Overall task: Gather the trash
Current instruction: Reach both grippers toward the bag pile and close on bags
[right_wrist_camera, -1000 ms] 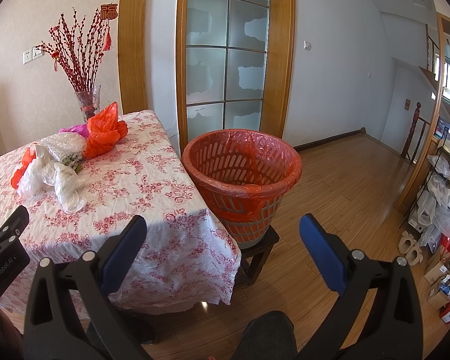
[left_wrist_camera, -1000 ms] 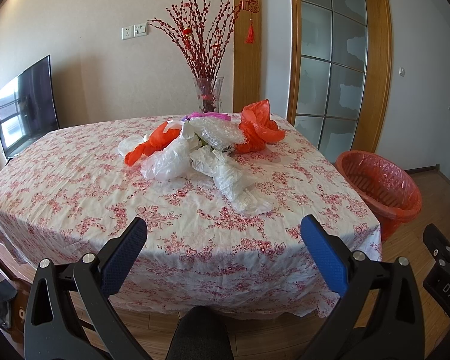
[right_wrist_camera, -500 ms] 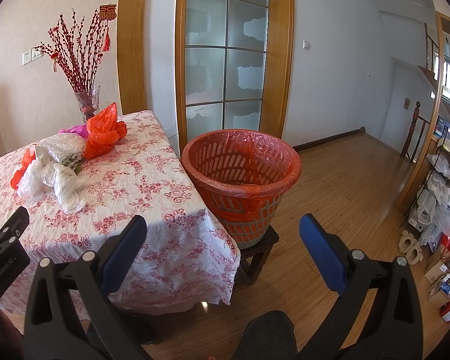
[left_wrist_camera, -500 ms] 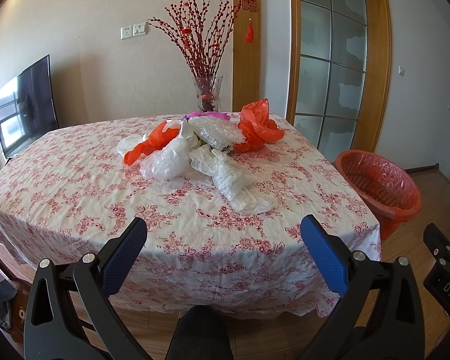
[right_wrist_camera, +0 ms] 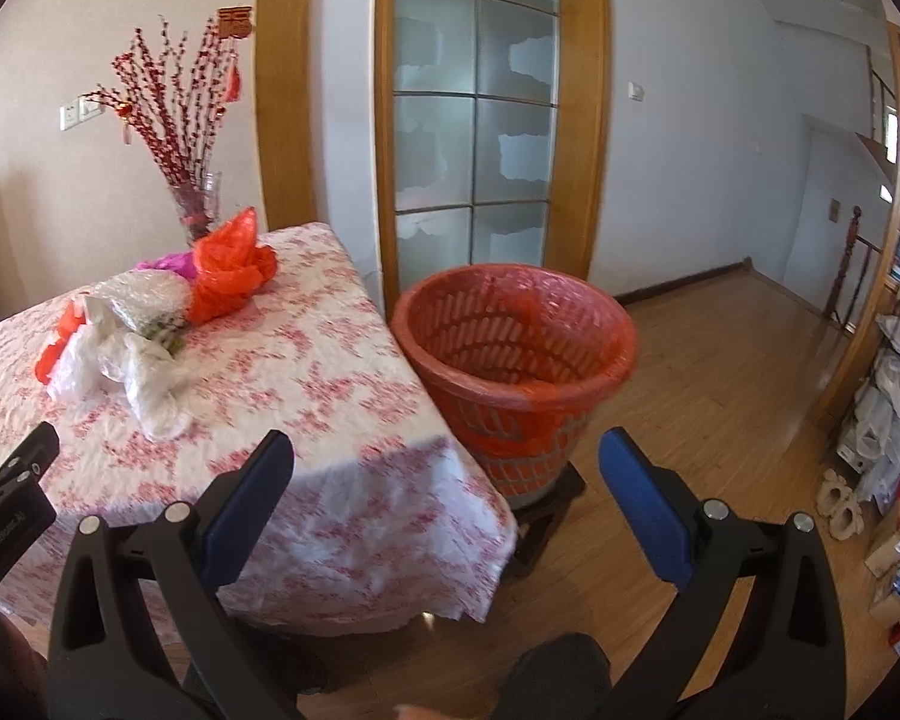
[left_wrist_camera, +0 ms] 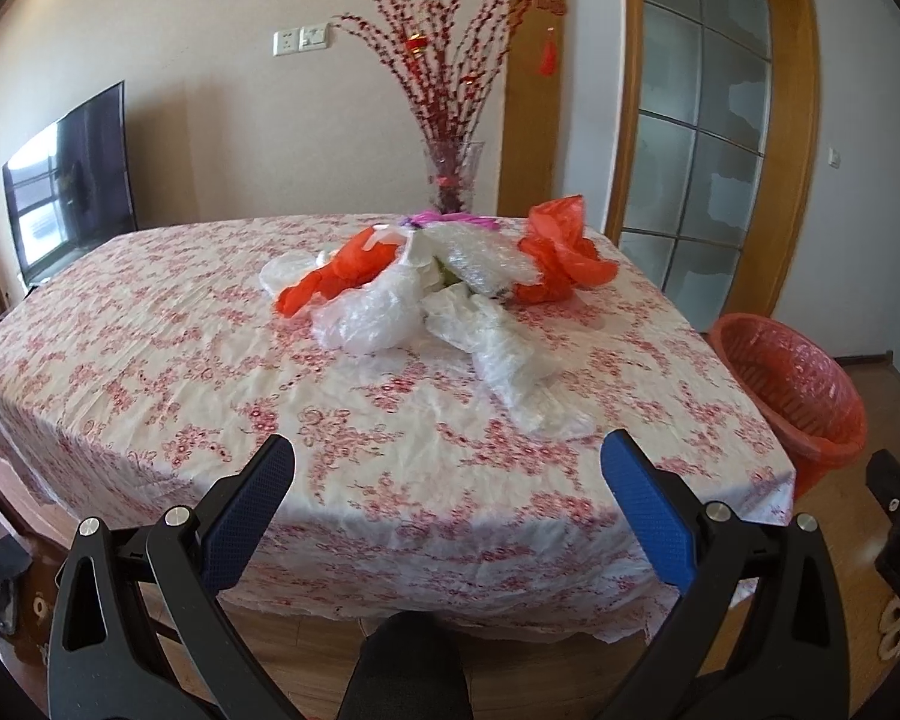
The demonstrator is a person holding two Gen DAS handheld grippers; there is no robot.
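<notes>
Your left gripper (left_wrist_camera: 447, 471) is hanging at the bottom of its frame with both blue pads spread wide and nothing between them; it is facing the table (left_wrist_camera: 150, 360) squarely, which suits a reach toward the trash. Your right gripper (right_wrist_camera: 444, 468) is likewise gaping and empty, but it is looking past the table's corner at the orange bin (right_wrist_camera: 513, 336); I judge you are keeping that side lined up with the drop point while the other does the picking.

The trash pile (left_wrist_camera: 444, 294) is lying in the middle of the left wrist frame, well apart from the pads; clear crumpled plastic bags (left_wrist_camera: 498, 348) are trailing toward the lower right, with an orange bag (left_wrist_camera: 561, 261) at the pile's right edge and another orange scrap (left_wrist_camera: 336, 276) at its left. A glass vase of red branches (left_wrist_camera: 450, 174) is standing just behind the heap (worth avoiding on any deep reach); the nearest clear bag looks like the sensible first target, being closest and away from the vase.

The bin is sitting on a low dark stand (right_wrist_camera: 546, 498) just beside the table's right edge, its liner folded over the rim and its mouth open, so carried scraps are needing only a short swing across; no collecting looks begun yet.
</notes>
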